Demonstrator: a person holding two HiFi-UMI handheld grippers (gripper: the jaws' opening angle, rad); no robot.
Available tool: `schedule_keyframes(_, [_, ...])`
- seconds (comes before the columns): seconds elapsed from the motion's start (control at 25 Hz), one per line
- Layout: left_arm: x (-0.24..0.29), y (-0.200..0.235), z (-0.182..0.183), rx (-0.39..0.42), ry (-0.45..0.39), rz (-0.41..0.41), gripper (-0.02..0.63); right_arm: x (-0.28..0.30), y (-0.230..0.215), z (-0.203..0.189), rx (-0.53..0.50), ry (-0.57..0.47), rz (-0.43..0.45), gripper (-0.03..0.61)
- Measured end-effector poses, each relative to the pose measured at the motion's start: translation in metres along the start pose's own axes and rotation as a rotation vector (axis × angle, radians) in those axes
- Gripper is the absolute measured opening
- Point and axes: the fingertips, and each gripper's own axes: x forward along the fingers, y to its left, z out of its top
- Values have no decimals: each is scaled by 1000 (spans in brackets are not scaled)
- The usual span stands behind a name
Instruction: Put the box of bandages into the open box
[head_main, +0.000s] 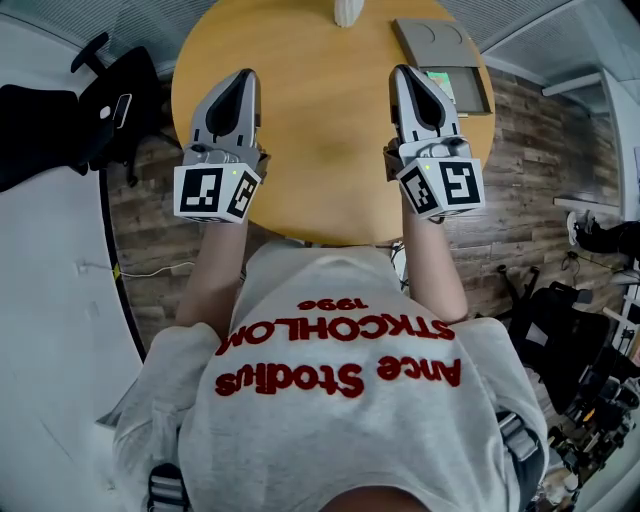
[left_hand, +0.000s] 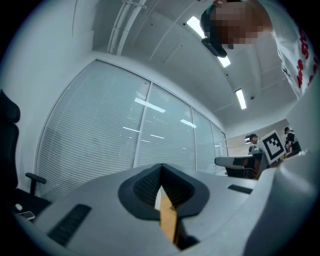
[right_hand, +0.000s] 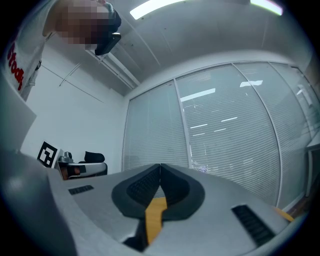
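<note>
Both grippers are just parked flat on the round wooden desk (head_main: 320, 140), noses pointing away from the person, one on each side. Looks like a rest pose to me: nothing is being reached for and neither one is carrying anything. The left gripper (head_main: 243, 76) is clenched tight with nothing between the jaws, and its own view shows the two dark pads meeting in a seam. Same for the right gripper (head_main: 403, 71), clamped together and empty.

The open box (head_main: 478, 88) sits at the far right of the desk, just past the nose of the right gripper, plain brown cardboard with its flap folded back toward the far edge. Inside it I can see a flat pale green and white thing, which I'd guess is the box of bandages (head_main: 441, 82). It lies low in the cardboard, partly hidden by the right gripper, and the print is too small to read. If that's it, the job looks done.

There's also a white thing (head_main: 347, 12) at the far edge, cut off, so I can't tell what it is.
</note>
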Motion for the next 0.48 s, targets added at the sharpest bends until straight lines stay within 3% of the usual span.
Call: schedule_keyframes(0.48, [3, -6, 2, -15, -9, -21, 3, -4, 1, 4, -5, 0, -14, 8])
